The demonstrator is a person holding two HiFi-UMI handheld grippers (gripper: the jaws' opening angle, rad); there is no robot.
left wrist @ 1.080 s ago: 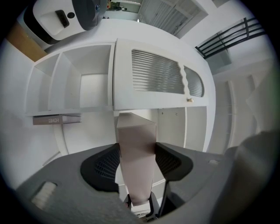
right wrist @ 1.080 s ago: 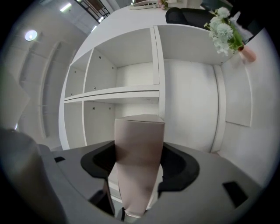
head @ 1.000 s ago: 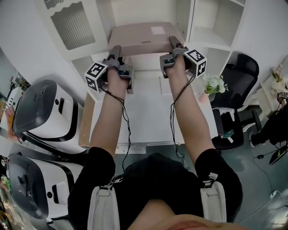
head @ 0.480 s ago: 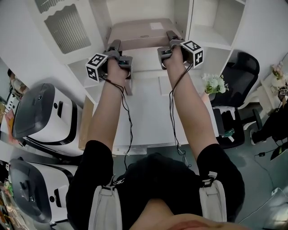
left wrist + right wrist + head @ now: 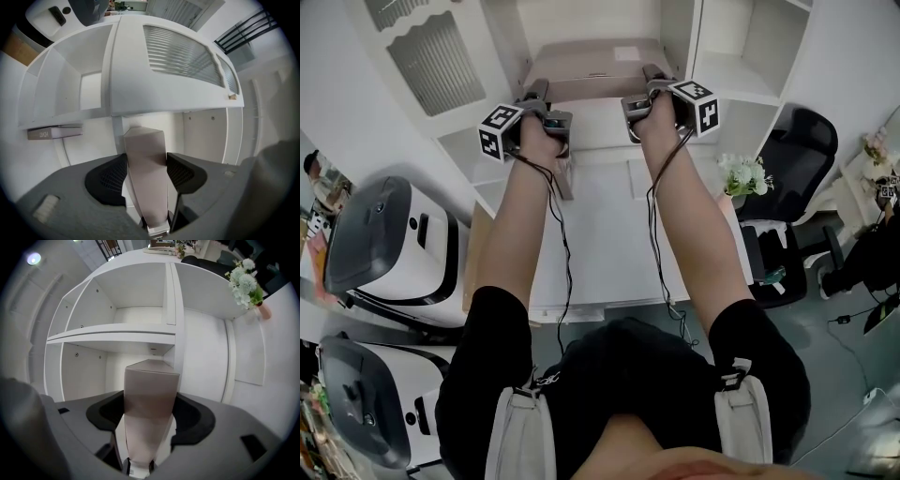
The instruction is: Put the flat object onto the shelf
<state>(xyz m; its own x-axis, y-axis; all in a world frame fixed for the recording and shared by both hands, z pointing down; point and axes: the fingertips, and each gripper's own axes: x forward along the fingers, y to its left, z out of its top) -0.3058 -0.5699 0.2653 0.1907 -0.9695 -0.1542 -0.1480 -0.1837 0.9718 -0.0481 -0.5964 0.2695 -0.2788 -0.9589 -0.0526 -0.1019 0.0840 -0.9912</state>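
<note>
A flat pinkish-beige box (image 5: 589,67) is held level between both grippers, its far end inside the middle compartment of the white shelf unit (image 5: 727,75). My left gripper (image 5: 538,92) is shut on the box's left edge, and my right gripper (image 5: 653,77) is shut on its right edge. In the left gripper view the box (image 5: 146,159) stands edge-on between the dark pads (image 5: 108,180), filling the gap of that gripper (image 5: 146,177). The right gripper view shows the same: the box (image 5: 150,399) is clamped edge-on in the right gripper (image 5: 150,420), with the compartment's back wall ahead.
A white desk top (image 5: 595,234) lies below my arms. A louvred cabinet door (image 5: 431,61) stands open at the left. Two white machines (image 5: 389,234) sit at the far left. Flowers (image 5: 747,173) and a black chair (image 5: 797,150) are at the right. Another flat box (image 5: 54,133) lies on a neighbouring shelf.
Both arms have pushed forward, and the box has gone deeper into the shelf compartment. Both grips are unchanged.
</note>
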